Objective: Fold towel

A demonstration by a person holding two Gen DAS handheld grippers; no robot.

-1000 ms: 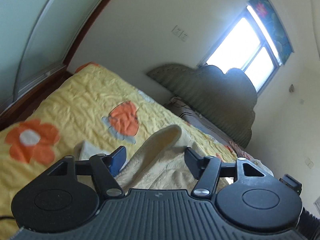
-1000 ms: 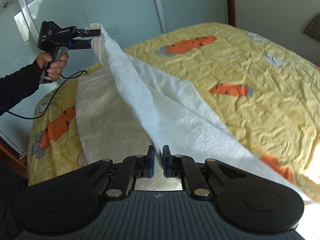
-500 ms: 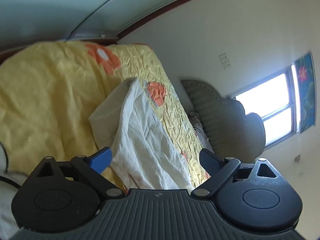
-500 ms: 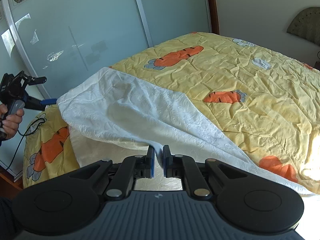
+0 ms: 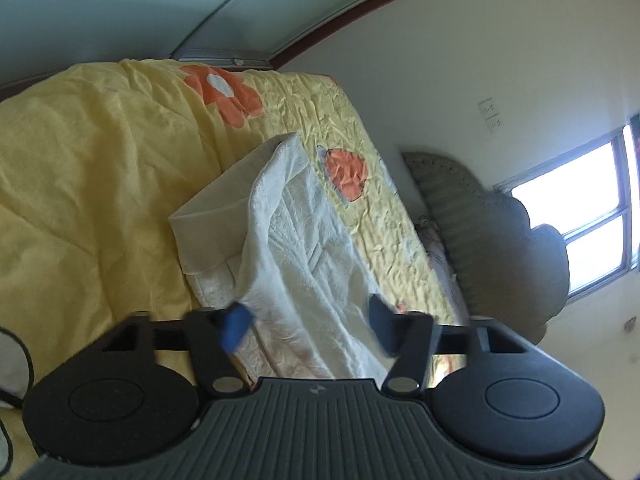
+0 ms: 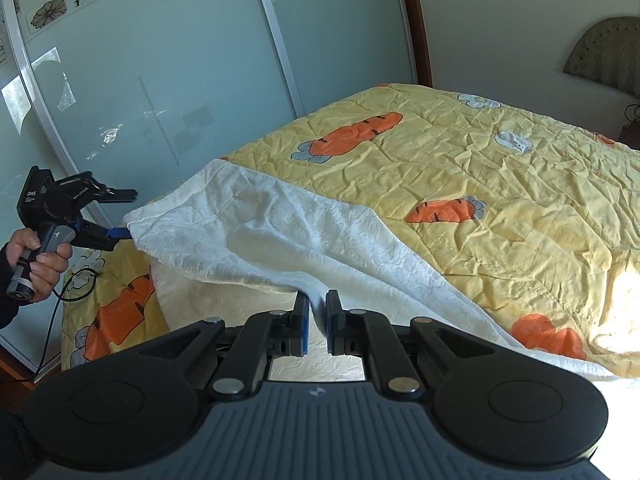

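A white textured towel (image 6: 280,236) lies on the yellow bedspread (image 6: 500,168), one half draped back over the other. My right gripper (image 6: 317,312) is shut on the towel's near edge, and the cloth rises from between its pads. My left gripper (image 6: 130,213) is at the far left in a person's hand, its jaws open, with the lower blue pad right beside the towel's far corner. In the left wrist view the left gripper (image 5: 310,328) shows blurred, parted fingers with the towel (image 5: 304,248) lying beyond them, not pinched.
Sliding frosted-glass doors (image 6: 160,80) stand close behind the bed's left side. A padded headboard (image 5: 480,216) and a bright window (image 5: 580,220) are at the bed's far end. A black cable (image 6: 60,312) hangs below the hand (image 6: 36,256).
The towel corner that hung high at the left gripper has dropped onto the bed, folded over. The left gripper moved down and left, and its open jaws have narrowed. The right gripper stays shut.
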